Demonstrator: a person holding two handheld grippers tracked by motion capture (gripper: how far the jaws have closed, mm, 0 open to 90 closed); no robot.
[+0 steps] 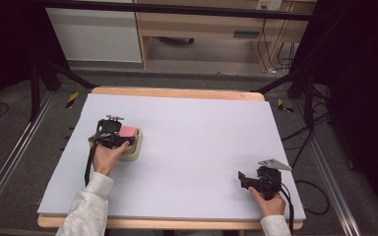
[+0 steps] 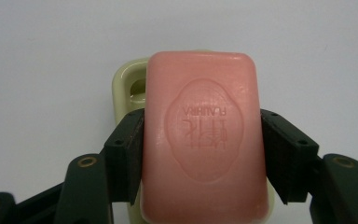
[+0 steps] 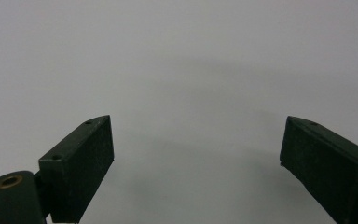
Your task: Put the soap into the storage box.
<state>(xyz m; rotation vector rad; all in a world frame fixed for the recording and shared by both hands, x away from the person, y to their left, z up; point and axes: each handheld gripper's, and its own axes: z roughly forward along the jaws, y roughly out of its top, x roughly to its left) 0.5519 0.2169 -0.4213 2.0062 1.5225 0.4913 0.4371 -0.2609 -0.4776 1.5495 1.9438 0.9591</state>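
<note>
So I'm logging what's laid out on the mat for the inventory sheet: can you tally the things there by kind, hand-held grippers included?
Pink soap bar: 1
Pale green soap dish: 1
Hand-held grippers: 2, the left hand-held gripper shut on the soap bar, the right hand-held gripper open with nothing between its jaws
Total: 4

The soap bar [image 2: 204,135] sits over the soap dish [image 2: 129,86], on the bench's [image 1: 202,142] left half; the right hand-held gripper [image 1: 246,179] is well right of the dish.

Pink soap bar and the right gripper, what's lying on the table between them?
Nothing: in the high view the stretch of pale table sheet between the pink soap bar and the right gripper is bare.
</note>
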